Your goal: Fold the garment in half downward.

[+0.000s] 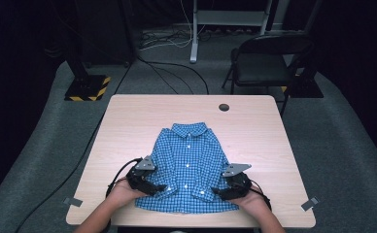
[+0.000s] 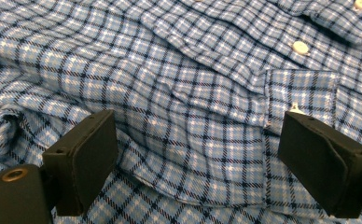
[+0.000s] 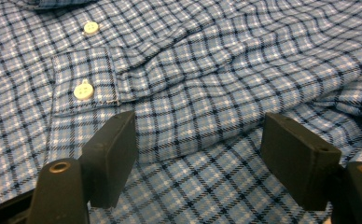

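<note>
Shirt [image 1: 190,165] flat on table [image 1: 254,126]; left tongs [image 1: 153,187] and right tongs [image 1: 224,193] wide apart over folded sleeves, gripping nothing.

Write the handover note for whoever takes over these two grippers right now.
Left gripper: jaws open over the shirt's lower left, holding nothing.
Right gripper: jaws open over the lower right, cloth below, nothing pinched.
Shirt: blue check, front up and buttoned on the table, collar at the far end, both sleeves folded in across the front, cuffs near the hem.
Done: sleeves in.
Left, probably: grip the hem end and fold it up toward the collar.
</note>
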`<state>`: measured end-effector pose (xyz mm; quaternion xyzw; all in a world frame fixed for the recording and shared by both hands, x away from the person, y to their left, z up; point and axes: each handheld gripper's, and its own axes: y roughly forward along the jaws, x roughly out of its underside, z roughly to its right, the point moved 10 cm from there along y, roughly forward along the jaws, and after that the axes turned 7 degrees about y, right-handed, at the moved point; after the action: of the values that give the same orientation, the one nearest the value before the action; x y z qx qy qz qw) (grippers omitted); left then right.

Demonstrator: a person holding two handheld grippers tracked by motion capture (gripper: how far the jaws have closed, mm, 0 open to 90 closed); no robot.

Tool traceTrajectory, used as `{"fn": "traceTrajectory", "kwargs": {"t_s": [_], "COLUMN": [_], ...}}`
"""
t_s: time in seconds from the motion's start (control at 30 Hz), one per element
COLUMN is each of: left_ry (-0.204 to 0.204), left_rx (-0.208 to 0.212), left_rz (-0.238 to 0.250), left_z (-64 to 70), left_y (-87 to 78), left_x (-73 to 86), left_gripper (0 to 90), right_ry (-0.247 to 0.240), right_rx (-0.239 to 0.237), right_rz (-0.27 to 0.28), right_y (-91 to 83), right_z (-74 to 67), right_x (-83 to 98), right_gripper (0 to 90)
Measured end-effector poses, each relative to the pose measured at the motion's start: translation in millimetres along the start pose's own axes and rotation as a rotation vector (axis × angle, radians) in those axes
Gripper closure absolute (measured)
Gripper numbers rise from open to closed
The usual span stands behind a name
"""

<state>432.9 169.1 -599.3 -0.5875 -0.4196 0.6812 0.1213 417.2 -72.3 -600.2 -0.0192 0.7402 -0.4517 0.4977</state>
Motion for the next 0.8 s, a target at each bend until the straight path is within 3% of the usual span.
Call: {"fn": "traceTrajectory", "kwargs": {"t_s": [0.17, 0.4, 0.53, 0.8], "left_ry": [0.008, -0.011, -0.035, -0.036], "left_rx": [0.015, 0.013, 0.010, 0.003], "left_rz": [-0.005, 0.002, 0.017, 0.011], "left_z": [1.8, -0.1, -2.8, -5.8], "left_y": [-1.2, -2.5, -4.3, -5.4], "left_x": [0.7, -0.3, -1.2, -1.5], "left_gripper": [11.9, 13.6, 14.0, 14.7], "right_ry": [-0.005, 0.010, 0.012, 0.032], "right_rx": [-0.010, -0.020, -0.003, 0.036], "right_rz": [-0.005, 0.001, 0.013, 0.036], "right_y": [-2.0, -2.7, -3.3, -7.3], "right_z": [-0.1, 0.0, 2.0, 9.6], "right_x": [1.8, 1.8, 0.6, -3.0], "right_gripper": [27.1, 24.6, 21.9, 16.9]}}
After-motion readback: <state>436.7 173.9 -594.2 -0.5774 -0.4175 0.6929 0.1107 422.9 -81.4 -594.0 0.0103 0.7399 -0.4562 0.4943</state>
